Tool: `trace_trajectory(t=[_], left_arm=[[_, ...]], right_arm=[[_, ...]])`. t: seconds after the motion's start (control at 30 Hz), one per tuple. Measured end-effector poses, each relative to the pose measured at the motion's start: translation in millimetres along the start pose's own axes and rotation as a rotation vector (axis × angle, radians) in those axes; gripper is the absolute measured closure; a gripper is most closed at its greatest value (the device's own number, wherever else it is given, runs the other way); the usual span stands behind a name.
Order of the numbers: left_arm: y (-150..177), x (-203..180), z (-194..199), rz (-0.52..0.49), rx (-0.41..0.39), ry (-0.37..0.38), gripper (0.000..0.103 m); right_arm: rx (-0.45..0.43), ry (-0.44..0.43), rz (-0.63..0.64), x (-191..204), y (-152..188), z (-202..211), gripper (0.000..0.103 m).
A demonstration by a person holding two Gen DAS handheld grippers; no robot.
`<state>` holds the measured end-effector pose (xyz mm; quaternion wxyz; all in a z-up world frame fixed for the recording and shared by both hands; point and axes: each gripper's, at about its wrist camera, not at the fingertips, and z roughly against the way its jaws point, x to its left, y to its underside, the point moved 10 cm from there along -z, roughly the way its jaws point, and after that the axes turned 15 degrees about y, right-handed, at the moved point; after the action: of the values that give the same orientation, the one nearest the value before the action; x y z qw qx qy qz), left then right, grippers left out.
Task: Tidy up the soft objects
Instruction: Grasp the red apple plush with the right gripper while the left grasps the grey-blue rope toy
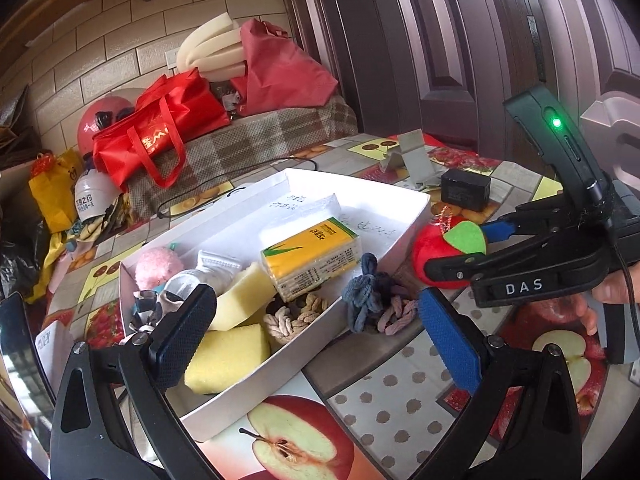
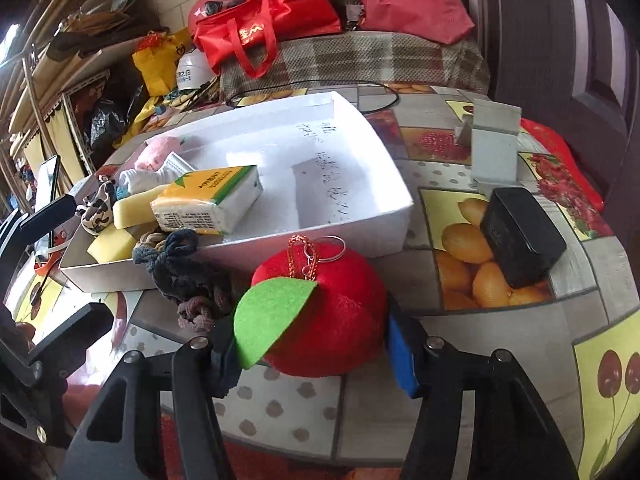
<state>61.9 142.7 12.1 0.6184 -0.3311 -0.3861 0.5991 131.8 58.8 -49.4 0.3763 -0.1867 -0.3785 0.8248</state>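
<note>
Beside the white box [image 2: 360, 216] — already holding several soft items — our right gripper [image 2: 316, 344] appears clamped on the plush apple [image 2: 332, 320], knotted ropes [image 2: 192, 284] still outside, left gripper [image 1: 320, 336] wide open.

Black tongs [image 1: 316, 324], blue ribbed pads [image 1: 450, 342], silver screws, "DAS" label.

Fruit-print table [image 2: 520, 332]: white box [image 2: 360, 236] centred; plush apple [image 2: 332, 320], hair ties [image 2: 188, 284] just before it; black adapter [image 2: 520, 236], probably phone stand [image 2: 494, 148], right.

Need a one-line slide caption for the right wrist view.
Right gripper closed on the red plush apple beside the white box of soft items.
</note>
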Motion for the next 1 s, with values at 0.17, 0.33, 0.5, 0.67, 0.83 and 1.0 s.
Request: trace_trajectory(t=[0.17,0.33,0.5,0.67,0.83,1.0], left_arm=[[7.3,-17.1,-25.4,-0.066,0.111,0.030,0.031],[-4.2,-13.8,-40.5,-0.051,0.108,-0.015,0.032],[2.7,-3.1,-54.8,0.027,0.167,0.017,0.032],[8.2,-5.2,-61.9,0.043,0.199,0.044,0.050],[-0.7,-14.4,-49.5,0.005,0.131,0.059,0.091],[-9.2,-6.1,-30.6,0.047,0.039,0.060,0.097]], right_arm=[[0.019,0.009,-0.136,-32.4,6.5,4.0,0.043],[0.021,-0.017,-0.160,-33.8,6.8,5.0,0.043],[0.023,-0.035,-0.173,-33.9,6.0,4.2,0.043],[0.025,-0.045,-0.183,-35.1,6.4,4.4,0.043],[0.018,-0.040,-0.194,-38.1,5.9,6.3,0.043],[0.014,-0.032,-0.209,-41.7,5.9,7.6,0.043]])
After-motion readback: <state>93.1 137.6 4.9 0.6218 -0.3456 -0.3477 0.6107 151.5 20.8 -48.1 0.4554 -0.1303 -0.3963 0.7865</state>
